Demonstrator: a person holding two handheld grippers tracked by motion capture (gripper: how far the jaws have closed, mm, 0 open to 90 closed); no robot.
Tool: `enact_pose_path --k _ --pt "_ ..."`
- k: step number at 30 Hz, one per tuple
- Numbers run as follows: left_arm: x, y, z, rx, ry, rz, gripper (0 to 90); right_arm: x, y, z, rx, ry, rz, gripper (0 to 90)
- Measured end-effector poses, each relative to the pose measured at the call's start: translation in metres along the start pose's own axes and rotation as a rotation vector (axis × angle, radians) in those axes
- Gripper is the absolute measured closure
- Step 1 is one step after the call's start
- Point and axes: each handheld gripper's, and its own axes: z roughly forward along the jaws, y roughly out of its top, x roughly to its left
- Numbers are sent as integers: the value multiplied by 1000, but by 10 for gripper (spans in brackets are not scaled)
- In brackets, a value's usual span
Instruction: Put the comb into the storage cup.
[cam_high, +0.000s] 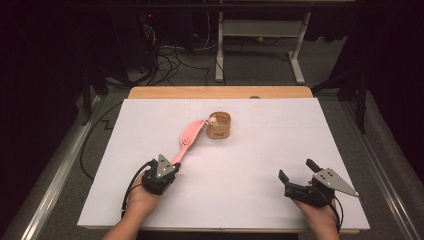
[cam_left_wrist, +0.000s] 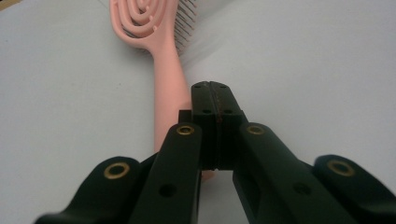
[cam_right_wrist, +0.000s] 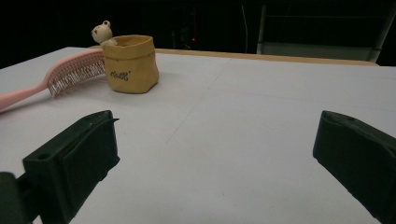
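White counter (cam_high: 250, 200), dark room beyond. My left gripper (cam_left_wrist: 213, 93) jaws together beside pink plastic hairbrush (cam_left_wrist: 163, 70) handle, not gripping. My right gripper (cam_right_wrist: 215, 154) jaws apart, idle. Brush head leans on tan fabric pouch (cam_right_wrist: 130, 65). Next, likely: open left, straddle handle, clamp.

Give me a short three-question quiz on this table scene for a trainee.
1. True or false: the right tongs stand open.
2. The pink hairbrush leans its head against: A, the tan pouch; B, a mug; C, a book.
3. Which tongs sit shut beside the brush's handle?
Key: 1 true. 2 A. 3 the left tongs.
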Motion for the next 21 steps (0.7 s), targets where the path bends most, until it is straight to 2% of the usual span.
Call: enact_pose_path --k 7,18,21 --pt "3 -1 -3 -5 7 -11 900 0 0 0 -5 2 0 7" --pt "3 1 -10 -67 -27 -53 900 0 0 0 -3 0 -4 7" --pt "2 2 -10 -80 -29 -59 861 0 0 0 0 1 -2 7"
